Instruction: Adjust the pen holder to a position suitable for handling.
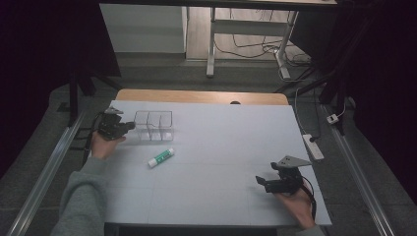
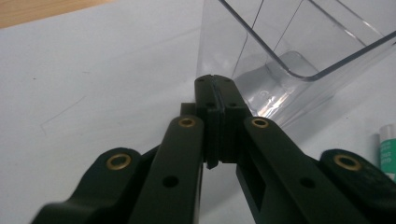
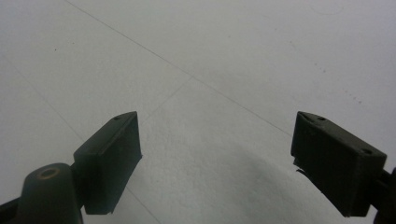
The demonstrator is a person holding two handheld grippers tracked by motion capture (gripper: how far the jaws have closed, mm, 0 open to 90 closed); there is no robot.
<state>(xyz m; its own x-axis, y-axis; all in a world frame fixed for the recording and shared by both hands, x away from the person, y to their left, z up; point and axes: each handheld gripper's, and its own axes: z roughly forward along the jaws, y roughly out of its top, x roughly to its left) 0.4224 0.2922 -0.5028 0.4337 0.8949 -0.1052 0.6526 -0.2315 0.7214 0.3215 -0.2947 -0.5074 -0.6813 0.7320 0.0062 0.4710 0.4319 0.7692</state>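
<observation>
A clear plastic organiser box point(image 1: 154, 126) with several compartments stands on the white table sheet point(image 1: 216, 147) at the back left. My left gripper point(image 1: 129, 126) sits just left of it, low over the sheet. In the left gripper view its jaws are pressed together with nothing between them, tips point(image 2: 215, 83) right at the near corner of the clear box point(image 2: 289, 51). A white glue stick with a green label point(image 1: 161, 157) lies on the sheet in front of the box, and its end point(image 2: 386, 150) peeks in at the right edge. My right gripper point(image 1: 261, 182) rests near the front right, jaws wide apart point(image 3: 217, 154) over bare sheet.
The wooden table edge point(image 1: 201, 96) shows behind the sheet. Metal rails point(image 1: 49, 167) run along both sides. A power strip point(image 1: 312, 146) and cables lie on the floor at the right. Desk legs point(image 1: 211, 44) stand beyond the table.
</observation>
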